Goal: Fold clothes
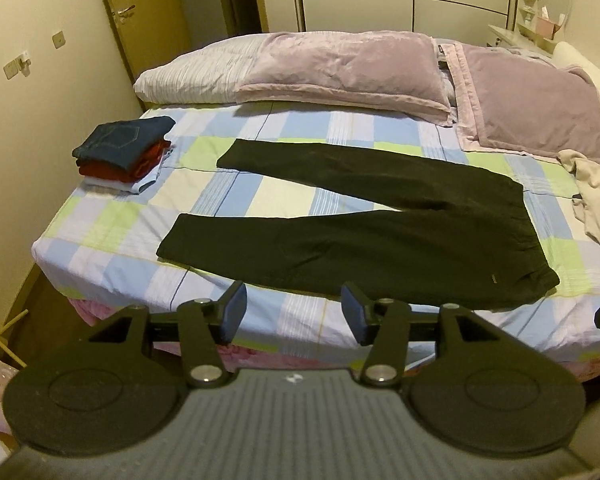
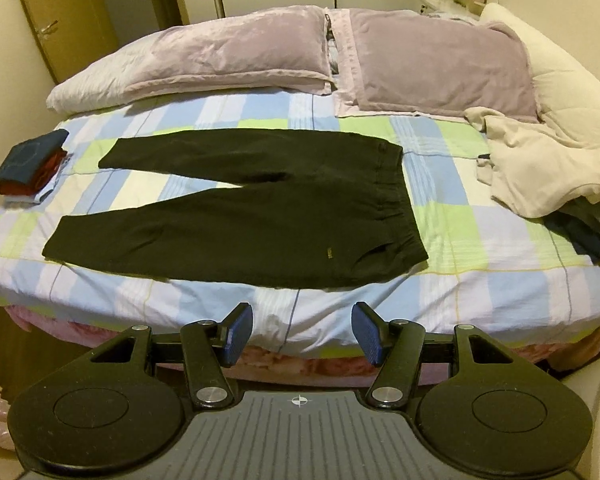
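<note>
A pair of black trousers (image 1: 380,236) lies spread flat on the checked bedsheet (image 1: 112,220), legs pointing left, waistband to the right. It also shows in the right wrist view (image 2: 260,220). My left gripper (image 1: 294,312) is open and empty, held just short of the bed's near edge, in front of the nearer leg. My right gripper (image 2: 302,332) is open and empty, held off the near edge below the waistband end. A small part of the other gripper shows at each view's side edge.
A stack of folded clothes (image 1: 124,152), blue on red on white, sits at the bed's far left (image 2: 32,166). A heap of unfolded beige and dark clothes (image 2: 548,172) lies at the right. Two mauve pillows (image 2: 236,52) line the head. A door (image 1: 140,12) stands beyond.
</note>
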`<state>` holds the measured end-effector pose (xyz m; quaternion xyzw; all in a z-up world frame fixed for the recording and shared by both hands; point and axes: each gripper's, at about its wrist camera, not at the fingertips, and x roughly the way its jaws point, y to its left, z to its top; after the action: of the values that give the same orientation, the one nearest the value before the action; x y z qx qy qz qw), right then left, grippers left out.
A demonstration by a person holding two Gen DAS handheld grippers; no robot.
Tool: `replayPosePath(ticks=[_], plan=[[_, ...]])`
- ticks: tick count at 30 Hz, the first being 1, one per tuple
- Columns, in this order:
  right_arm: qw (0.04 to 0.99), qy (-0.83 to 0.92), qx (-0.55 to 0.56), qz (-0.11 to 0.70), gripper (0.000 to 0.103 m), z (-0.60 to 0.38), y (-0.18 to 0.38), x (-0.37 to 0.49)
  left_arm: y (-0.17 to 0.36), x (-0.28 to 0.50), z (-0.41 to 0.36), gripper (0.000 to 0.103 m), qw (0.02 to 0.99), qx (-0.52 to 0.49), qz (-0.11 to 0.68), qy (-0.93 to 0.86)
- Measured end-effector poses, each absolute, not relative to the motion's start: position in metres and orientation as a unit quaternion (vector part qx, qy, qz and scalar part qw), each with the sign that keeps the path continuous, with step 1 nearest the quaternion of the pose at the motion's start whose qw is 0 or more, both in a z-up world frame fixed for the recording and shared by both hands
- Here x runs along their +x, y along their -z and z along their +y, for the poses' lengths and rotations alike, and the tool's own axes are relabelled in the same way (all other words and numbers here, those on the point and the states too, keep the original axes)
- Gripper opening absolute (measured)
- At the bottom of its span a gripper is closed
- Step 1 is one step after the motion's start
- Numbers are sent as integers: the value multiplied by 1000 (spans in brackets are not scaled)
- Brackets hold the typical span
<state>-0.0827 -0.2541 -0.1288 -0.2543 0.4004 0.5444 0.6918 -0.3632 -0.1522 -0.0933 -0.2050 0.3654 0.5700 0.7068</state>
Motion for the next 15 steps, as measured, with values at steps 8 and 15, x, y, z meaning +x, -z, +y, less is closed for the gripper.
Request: replayPosePath(ticks=[8, 15], plan=[[691, -547, -257, 398, 59, -255, 124, -86, 91, -359, -154, 49, 711, -200, 373, -562], [691, -541, -260, 403, 59, -258, 127, -85, 97, -353, -157, 51, 712, -200, 384, -553]])
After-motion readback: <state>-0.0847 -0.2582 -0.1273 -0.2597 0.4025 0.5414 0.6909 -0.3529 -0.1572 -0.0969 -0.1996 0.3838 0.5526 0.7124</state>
